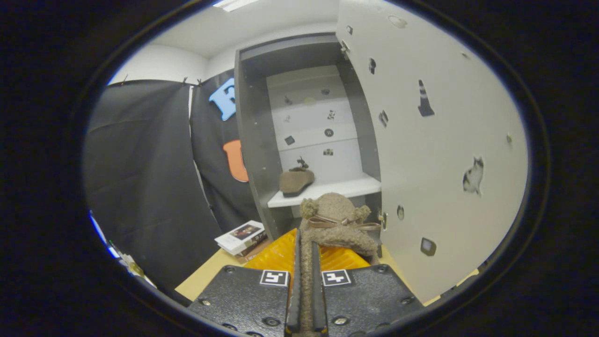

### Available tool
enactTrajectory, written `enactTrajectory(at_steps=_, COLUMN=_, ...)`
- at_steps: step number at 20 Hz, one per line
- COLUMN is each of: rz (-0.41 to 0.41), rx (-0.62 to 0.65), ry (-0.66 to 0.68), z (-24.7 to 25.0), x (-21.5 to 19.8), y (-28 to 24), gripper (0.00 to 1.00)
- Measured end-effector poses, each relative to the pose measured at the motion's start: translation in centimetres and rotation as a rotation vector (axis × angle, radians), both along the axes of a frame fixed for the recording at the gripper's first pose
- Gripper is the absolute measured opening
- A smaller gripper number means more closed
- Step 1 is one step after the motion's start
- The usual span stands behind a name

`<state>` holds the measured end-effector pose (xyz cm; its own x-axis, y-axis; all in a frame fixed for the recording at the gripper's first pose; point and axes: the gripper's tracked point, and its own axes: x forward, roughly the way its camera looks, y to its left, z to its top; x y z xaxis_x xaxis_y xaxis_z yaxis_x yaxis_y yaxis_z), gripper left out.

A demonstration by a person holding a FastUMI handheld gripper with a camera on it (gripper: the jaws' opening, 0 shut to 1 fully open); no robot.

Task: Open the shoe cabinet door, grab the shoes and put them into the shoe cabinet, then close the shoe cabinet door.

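We have the tongs (306, 281) closed almost all the way, their two fingers pinching the thin fuzzy edge of a brown slipper (338, 224) between them, so the slipper hangs out ahead of the tips with its bow and pompoms facing up toward us. Gripping it by that narrow edge makes sense to us: the soft body is too bulky to fit in the gap, while the edge squeezes flat and holds. Beyond the slipper stands the shoe cabinet (262, 140), and its door (440, 154) is swung wide open to the right of the tongs, well clear of the path forward. On the white shelf (346, 188) inside, past the held slipper and a little to the left, the other slipper (296, 181) already sits near the front edge, leaving bare shelf to its right where we judge this one should go. Below the held slipper lies an orange mat (281, 255) on the wooden table (206, 276), and a small stack of booklets (243, 238) rests off to the left of the fingers. We reckon the task is past halfway: the remaining work is carrying this slipper forward and up onto the shelf, letting go, then pushing the door shut.
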<state>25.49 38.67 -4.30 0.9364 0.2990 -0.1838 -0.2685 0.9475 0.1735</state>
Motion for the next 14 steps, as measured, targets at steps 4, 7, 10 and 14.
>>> enactTrajectory(at_steps=4, rz=-0.035, rx=-0.018, ry=-0.05, z=4.2, x=2.8, y=-0.9, gripper=0.13)
enactTrajectory(at_steps=7, rz=-0.042, rx=-0.019, ry=-0.067, z=6.3, x=4.8, y=-0.5, gripper=0.13)
enactTrajectory(at_steps=10, rz=-0.049, rx=-0.024, ry=-0.081, z=8.0, x=7.3, y=0.0, gripper=0.13)
enactTrajectory(at_steps=14, rz=-0.07, rx=-0.051, ry=-0.1, z=8.9, x=11.6, y=0.8, gripper=0.13)
